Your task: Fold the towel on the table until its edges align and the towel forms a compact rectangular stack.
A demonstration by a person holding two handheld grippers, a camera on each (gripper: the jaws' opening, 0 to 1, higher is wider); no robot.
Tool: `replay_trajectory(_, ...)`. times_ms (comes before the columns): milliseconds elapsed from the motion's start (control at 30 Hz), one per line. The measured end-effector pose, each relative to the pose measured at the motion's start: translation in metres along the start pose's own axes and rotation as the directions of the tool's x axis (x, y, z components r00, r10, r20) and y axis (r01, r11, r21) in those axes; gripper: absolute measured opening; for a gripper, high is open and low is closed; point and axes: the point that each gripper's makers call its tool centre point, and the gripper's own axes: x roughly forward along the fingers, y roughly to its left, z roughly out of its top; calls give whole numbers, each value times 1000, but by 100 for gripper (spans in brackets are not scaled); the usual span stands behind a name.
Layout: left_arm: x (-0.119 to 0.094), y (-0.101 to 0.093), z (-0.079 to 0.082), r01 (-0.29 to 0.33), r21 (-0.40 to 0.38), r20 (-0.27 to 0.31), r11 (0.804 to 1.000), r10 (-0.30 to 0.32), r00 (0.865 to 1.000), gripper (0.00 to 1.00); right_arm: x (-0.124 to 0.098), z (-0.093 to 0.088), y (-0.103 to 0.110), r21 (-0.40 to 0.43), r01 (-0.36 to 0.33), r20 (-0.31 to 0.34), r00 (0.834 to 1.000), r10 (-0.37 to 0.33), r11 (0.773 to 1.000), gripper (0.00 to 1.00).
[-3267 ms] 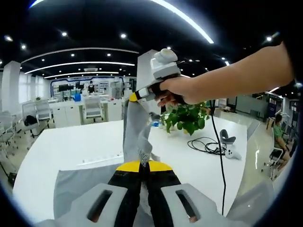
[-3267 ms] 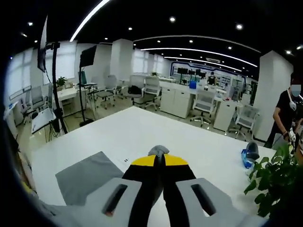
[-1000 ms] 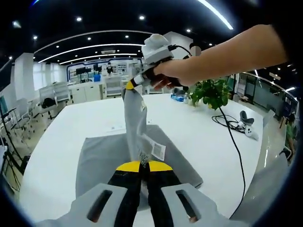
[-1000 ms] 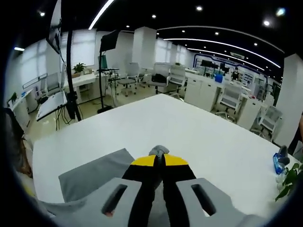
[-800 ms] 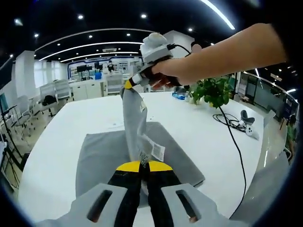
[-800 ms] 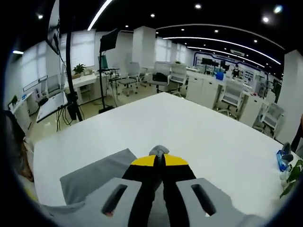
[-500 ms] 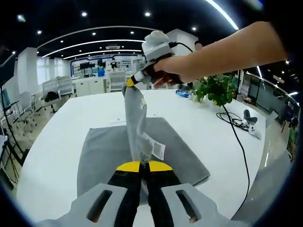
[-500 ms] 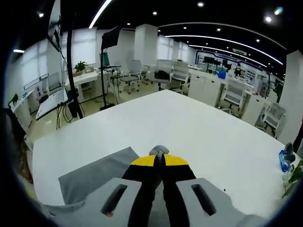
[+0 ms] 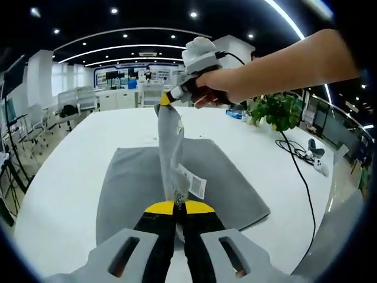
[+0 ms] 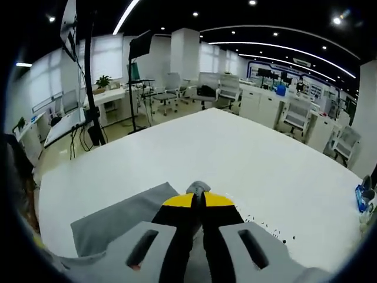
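Observation:
A grey towel [image 9: 135, 183] lies spread on the white table [image 9: 65, 177], with one edge lifted into a taut strip [image 9: 169, 150] between both grippers. My left gripper [image 9: 178, 206] is shut on the near corner, beside a white care label [image 9: 192, 180]. In the left gripper view the right gripper [image 9: 167, 99], held by a hand, is shut on the far corner above the towel. In the right gripper view my right gripper [image 10: 198, 198] pinches a bunched grey corner [image 10: 198, 187], and the towel's flat part [image 10: 118, 221] lies below to the left.
A potted green plant [image 9: 274, 112], a black cable [image 9: 300, 177] and a white controller [image 9: 317, 154] sit at the table's right side. A light stand [image 10: 88, 82], desks and office chairs [image 10: 227, 88] stand beyond the table. Small dark specks [image 10: 265, 227] dot the tabletop.
Both grippers stay shut on the towel's corners. The lifted edge has been carried over the spread towel, and more flat cloth shows under the left gripper than before.

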Motion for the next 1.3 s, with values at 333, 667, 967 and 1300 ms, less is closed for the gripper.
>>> replay_trajectory(333,4,20,-23,-28,-27,-27,999,27,999,3,27,-2,17,-30,-25,2,1000,25,999,2)
replay_trajectory(667,11,41,-44,-70,-51,-77,996,66,995,3,48,-16,40,-26,-42,-19,999,42,999,2)
replay_trajectory(967,19,63,-66,-109,-53,-111,993,103,989,3,60,-26,59,-54,-57,-29,998,56,997,2)
replay_trajectory(1300,20,75,-82,-129,0,-149,992,128,981,4,81,-39,64,-38,-78,-42,996,76,996,3)
